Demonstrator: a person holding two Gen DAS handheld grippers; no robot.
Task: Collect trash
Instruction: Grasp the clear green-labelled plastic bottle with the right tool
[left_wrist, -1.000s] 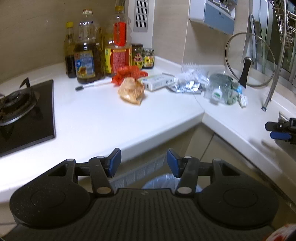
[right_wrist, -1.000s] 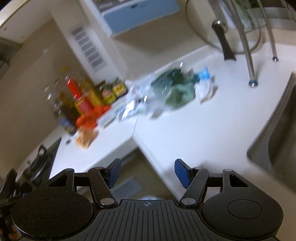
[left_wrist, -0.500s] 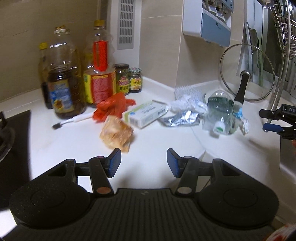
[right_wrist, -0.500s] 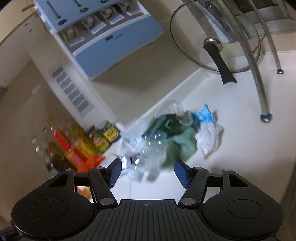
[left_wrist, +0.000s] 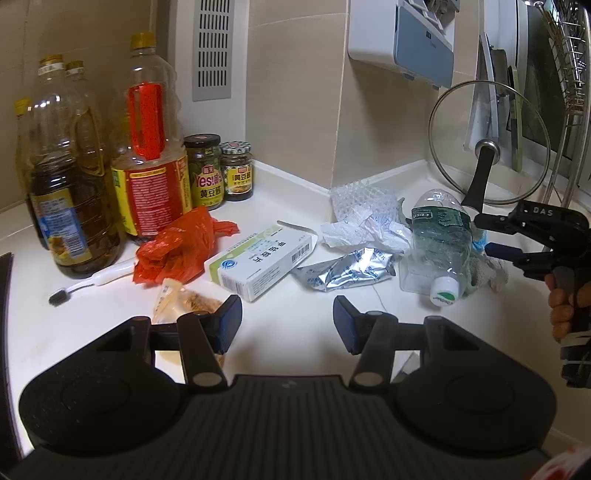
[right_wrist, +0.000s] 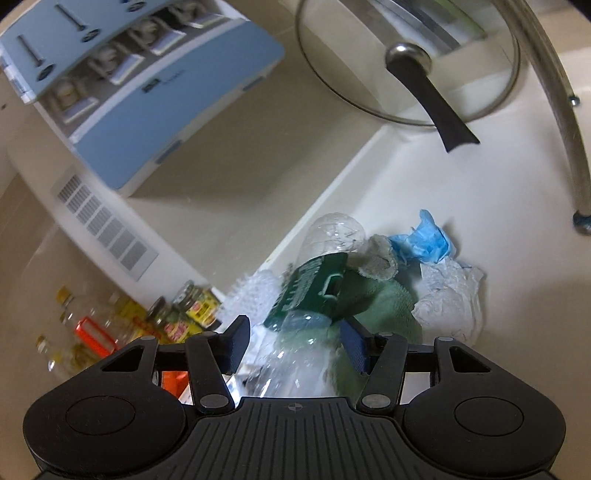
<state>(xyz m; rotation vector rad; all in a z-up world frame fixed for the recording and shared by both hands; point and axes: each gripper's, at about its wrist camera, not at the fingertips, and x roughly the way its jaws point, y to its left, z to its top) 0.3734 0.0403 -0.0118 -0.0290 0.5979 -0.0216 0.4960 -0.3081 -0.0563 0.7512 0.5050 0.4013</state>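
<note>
Left tongs: jaws spread wide, nothing held, poised low over the white tabletop. A clear bag of brownish crumbs is seen just behind the left finger.

Trash is noted strewn across the tabletop corner: red plastic bag, white carton lying flat beside it, silver foil pouch, crumpled white tissue, and a crushed clear bottle with green label, cap pointing toward the camera. A toothbrush is seen lying in front of the oil bottles, with two jars standing behind against the wall.

Right tongs: jaws open, set to either side of the crushed bottle; contact with the pads cannot be told. A green cloth, blue wrapper and clear crumpled film are recorded just beside the bottle. A glass lid is propped against the wall behind.
</note>
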